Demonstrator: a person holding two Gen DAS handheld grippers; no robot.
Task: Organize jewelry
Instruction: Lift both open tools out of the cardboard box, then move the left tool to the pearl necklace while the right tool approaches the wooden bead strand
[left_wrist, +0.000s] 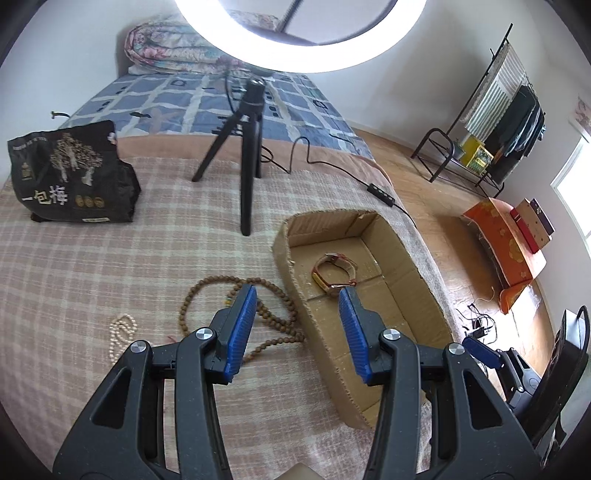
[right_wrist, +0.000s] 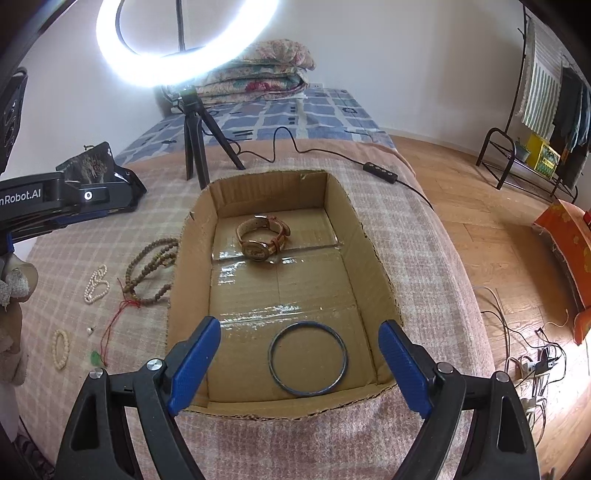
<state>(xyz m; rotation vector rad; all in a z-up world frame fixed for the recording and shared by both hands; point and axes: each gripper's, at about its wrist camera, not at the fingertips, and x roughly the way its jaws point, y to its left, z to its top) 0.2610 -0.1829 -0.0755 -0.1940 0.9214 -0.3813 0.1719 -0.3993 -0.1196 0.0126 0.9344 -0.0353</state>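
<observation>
We hold our left gripper (left_wrist: 297, 291) with jaws parted and empty, above the near-left wall of the cardboard box (right_wrist: 373, 243). Our right gripper (right_wrist: 300, 326) gapes wide, empty, over the blue bangle (right_wrist: 307, 359) on the near floor. The watch (right_wrist: 263, 238) lies farther in. Wooden beads (right_wrist: 149, 269) lie left on the blanket.
</observation>
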